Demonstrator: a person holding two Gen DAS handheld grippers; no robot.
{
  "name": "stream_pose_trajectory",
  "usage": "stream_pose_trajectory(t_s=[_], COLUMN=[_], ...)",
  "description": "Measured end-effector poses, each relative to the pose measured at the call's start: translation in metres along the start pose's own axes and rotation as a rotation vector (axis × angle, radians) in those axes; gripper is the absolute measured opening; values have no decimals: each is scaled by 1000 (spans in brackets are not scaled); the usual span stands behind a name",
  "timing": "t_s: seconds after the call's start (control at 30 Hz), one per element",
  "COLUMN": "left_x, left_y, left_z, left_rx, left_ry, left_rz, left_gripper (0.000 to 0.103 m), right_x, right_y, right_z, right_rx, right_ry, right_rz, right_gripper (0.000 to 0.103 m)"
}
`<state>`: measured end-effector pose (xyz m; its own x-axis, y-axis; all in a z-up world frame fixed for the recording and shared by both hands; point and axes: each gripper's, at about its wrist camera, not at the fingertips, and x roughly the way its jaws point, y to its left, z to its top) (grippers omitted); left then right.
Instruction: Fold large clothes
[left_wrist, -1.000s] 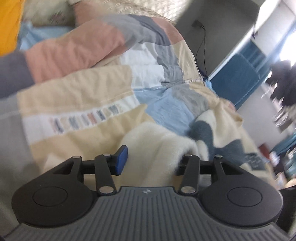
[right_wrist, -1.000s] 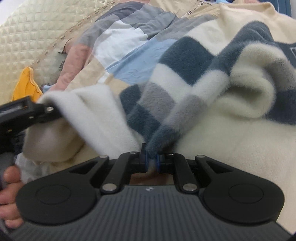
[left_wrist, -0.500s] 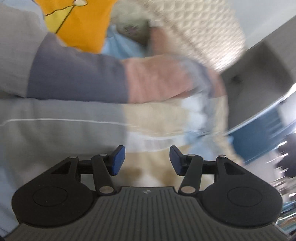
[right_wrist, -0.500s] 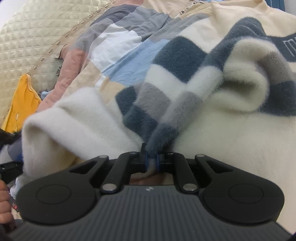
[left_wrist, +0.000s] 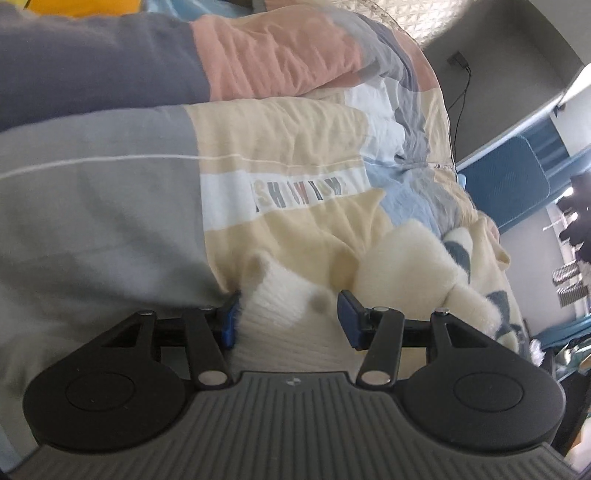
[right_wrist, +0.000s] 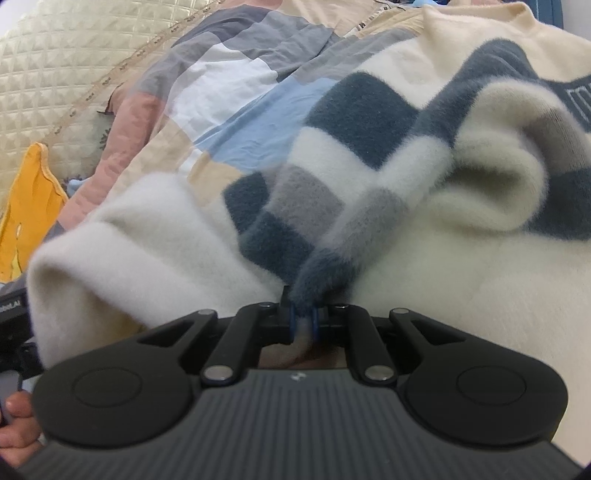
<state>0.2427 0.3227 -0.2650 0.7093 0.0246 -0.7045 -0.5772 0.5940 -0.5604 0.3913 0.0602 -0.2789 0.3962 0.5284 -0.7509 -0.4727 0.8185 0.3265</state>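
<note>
Two blue pads of my right gripper (right_wrist: 303, 320) are pinched tight on a dark blue fold of the fuzzy sweater (right_wrist: 461, 266). My left gripper (left_wrist: 288, 319) has just been closing, yet its jaws stand apart around the sweater's ribbed cream cuff (left_wrist: 280, 295), with only the left pad touching. Beyond, the sweater lies bunched on the patchwork quilt (left_wrist: 288, 147), near a quilted headboard (right_wrist: 66, 66).

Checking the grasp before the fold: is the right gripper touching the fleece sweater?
Touching: the right wrist view shows the right gripper pinching a dark fold of the sweater.
</note>
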Motion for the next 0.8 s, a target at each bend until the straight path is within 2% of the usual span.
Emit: stream_pose_trajectory(t_s=[0.03, 0.07, 0.17, 0.23, 0.43, 0.5, 0.53, 0.63, 0.73, 0.8], left_x=[0, 0, -2, -10, -45, -55, -55, -40, -14, -4], left_y=[-1, -2, -6, -12, -30, -35, -33, -17, -6, -2], left_z=[1, 2, 5, 8, 29, 42, 50, 67, 72, 72], left_rx=[12, 25, 63, 104, 222, 251, 244, 155, 121, 135], left_ry=[-9, -20, -68, -146, -451, -559, -581, -522, -446, -421], left_rz=[23, 38, 37, 42, 76, 139, 161, 191, 286, 348], left_gripper=[39, 31, 15, 11, 10, 10, 10, 10, 10, 11], right_x=[0, 0, 1, 1, -1, -2, -3, -4, -7, -10], right_y=[0, 0, 0, 2, 6, 6, 6, 7, 6, 4], right_z=[0, 1, 1, 1, 4, 6, 7, 8, 8, 7], right_rx=[3, 7, 17, 11, -10, -3, -4, -6, 0, 7], right_ry=[1, 2, 2, -4, -18, -18, -16, -15, -13, -12], right_rz=[-3, -4, -8, -10, -11, 0, 13, 33, 43, 47], right_gripper=[12, 12, 12, 13, 13, 13, 14, 15, 19, 26])
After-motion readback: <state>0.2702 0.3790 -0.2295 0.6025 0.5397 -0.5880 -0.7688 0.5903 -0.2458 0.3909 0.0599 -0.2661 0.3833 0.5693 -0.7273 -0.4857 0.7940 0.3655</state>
